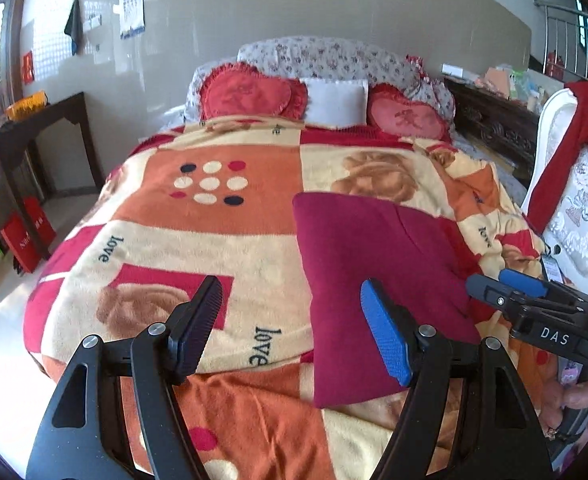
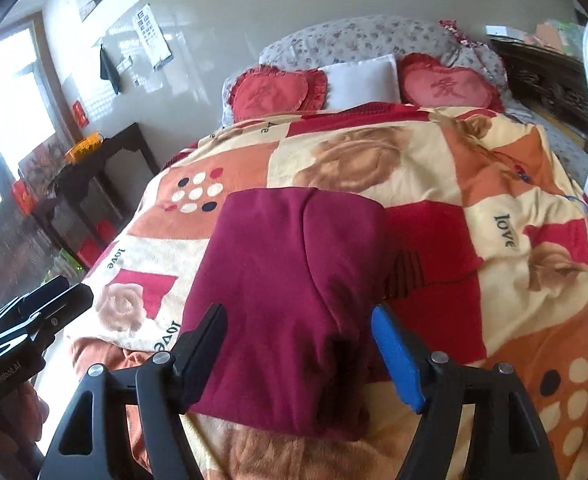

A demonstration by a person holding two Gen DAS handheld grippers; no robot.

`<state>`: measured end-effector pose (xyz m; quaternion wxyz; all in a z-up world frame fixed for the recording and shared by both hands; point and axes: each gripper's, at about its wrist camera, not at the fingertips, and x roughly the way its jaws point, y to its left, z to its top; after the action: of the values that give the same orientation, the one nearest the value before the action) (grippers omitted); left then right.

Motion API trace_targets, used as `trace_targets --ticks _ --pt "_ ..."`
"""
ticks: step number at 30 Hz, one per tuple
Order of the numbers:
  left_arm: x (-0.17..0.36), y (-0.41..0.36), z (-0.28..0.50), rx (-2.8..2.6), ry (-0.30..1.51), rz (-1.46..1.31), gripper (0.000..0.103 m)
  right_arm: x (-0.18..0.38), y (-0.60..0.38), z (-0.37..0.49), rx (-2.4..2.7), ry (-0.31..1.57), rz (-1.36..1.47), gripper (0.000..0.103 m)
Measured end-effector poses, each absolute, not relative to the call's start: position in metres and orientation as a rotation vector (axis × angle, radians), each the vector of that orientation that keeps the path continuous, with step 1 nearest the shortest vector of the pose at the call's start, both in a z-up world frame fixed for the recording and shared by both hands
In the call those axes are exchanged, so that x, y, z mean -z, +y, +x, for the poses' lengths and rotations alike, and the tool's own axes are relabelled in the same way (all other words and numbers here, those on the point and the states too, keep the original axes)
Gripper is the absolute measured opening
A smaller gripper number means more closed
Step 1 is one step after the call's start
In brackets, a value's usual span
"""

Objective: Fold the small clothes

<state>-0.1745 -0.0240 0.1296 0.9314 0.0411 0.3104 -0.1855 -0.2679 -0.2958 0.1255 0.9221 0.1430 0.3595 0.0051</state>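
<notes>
two grippers hovered over folded maroon knit garment on patterned fleece blanket.
left gripper and right gripper both spread wide, grasping nothing.

A bed under a patchwork blanket fills the room, two red heart cushions and a white pillow at its head. Behind the bed stands a pale glossy wall; left of the bed, a dark wooden table and a bright window

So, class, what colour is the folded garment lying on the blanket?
Dark maroon garment, shown best in the right wrist view.
</notes>
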Motion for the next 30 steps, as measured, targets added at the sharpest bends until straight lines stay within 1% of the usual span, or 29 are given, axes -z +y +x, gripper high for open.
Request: trace_targets --ticks 6,13,21,25,30 --pt "-0.125 -0.030 -0.169 0.395 0.598 0.094 0.072 -0.127 -0.298 -0.272 0.042 0.704 0.275 0.072" --pt "-0.118 -0.038 -0.151 0.419 0.625 0.085 0.072 -0.115 -0.294 -0.261 0.047 0.750 0.230 0.073" --pt "-0.123 -0.043 -0.155 0.427 0.624 0.095 0.072 -0.121 -0.294 -0.255 0.052 0.791 0.217 0.073" --pt "-0.125 -0.041 -0.161 0.418 0.622 0.081 0.072 -0.128 -0.293 -0.264 0.063 0.756 0.207 0.078" --pt "-0.124 -0.044 -0.153 0.409 0.630 0.072 0.072 -0.133 -0.288 -0.265 0.065 0.737 0.179 0.078"
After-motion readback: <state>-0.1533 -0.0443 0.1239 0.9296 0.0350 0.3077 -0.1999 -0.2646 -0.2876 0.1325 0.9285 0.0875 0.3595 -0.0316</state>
